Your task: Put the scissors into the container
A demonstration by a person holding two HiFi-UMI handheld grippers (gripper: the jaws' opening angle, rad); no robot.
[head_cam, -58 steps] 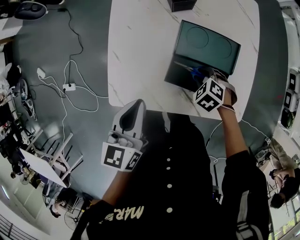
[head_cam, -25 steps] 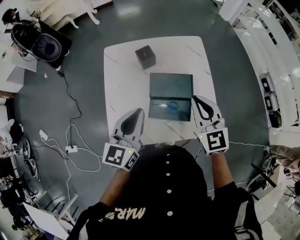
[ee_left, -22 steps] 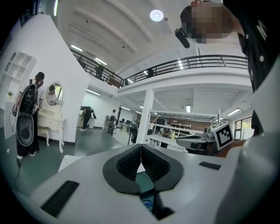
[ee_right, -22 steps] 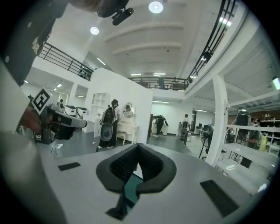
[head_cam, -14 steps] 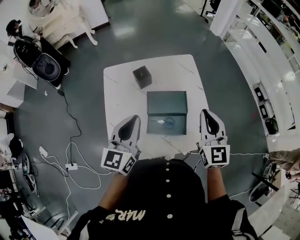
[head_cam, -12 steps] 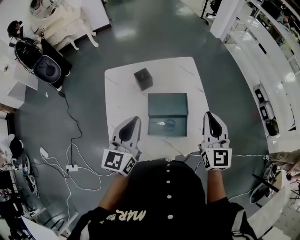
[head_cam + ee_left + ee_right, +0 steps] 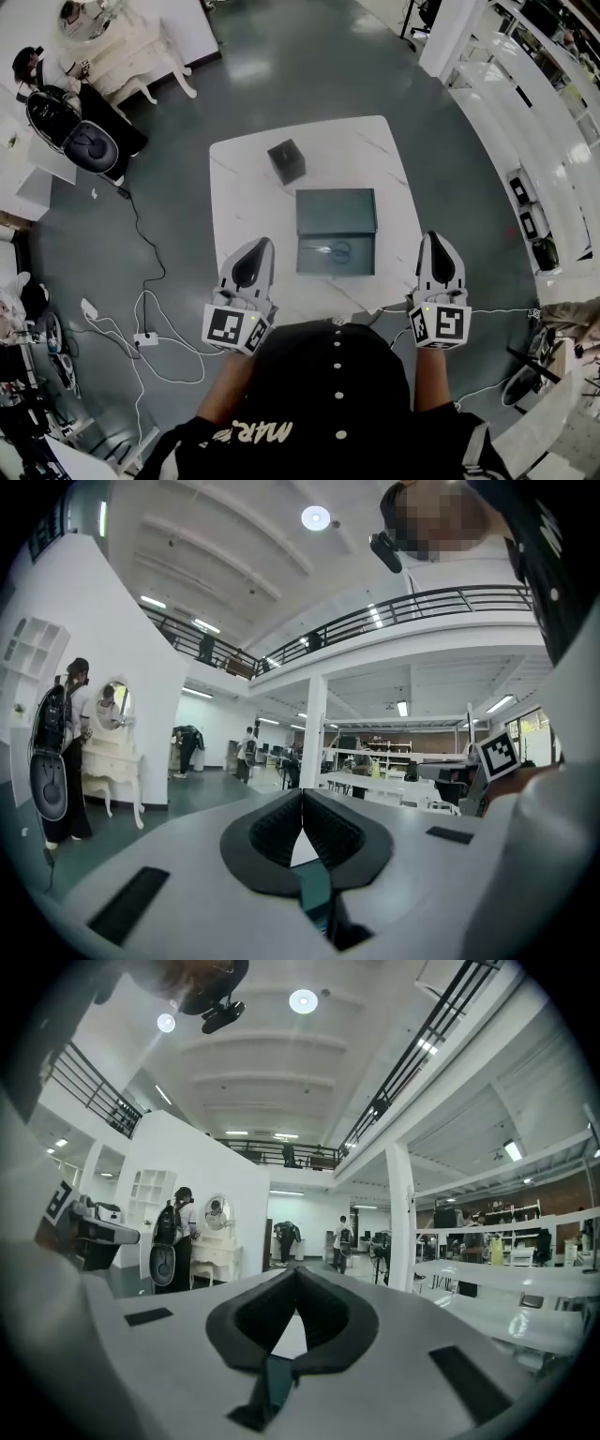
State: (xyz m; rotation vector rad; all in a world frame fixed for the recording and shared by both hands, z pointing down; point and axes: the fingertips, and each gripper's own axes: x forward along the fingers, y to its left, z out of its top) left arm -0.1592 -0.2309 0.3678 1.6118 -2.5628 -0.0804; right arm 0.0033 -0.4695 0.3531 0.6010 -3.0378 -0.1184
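In the head view a dark green container [image 7: 336, 225] lies open on the white table [image 7: 244, 178], its lid folded back toward the far side. The blue-handled scissors [image 7: 330, 249] lie inside its near half. My left gripper [image 7: 259, 242] hangs shut over the table's near left edge, left of the container. My right gripper [image 7: 437, 236] is shut and empty, off the table's right edge, clear of the container. Both gripper views look level across the hall, with the left gripper [image 7: 302, 795] and right gripper [image 7: 295, 1271] tips touching and nothing between them.
A small black box [image 7: 286, 160] stands on the table's far left part. Cables and a power strip [image 7: 141, 335] lie on the dark floor to the left. White shelving [image 7: 525, 141] runs along the right. People stand by a white dresser [image 7: 122, 56] at the far left.
The right gripper has let go of the scissors in the container, risen and swung out to the right, past the table's edge. The head view has pulled back and up. The left gripper rose slightly.
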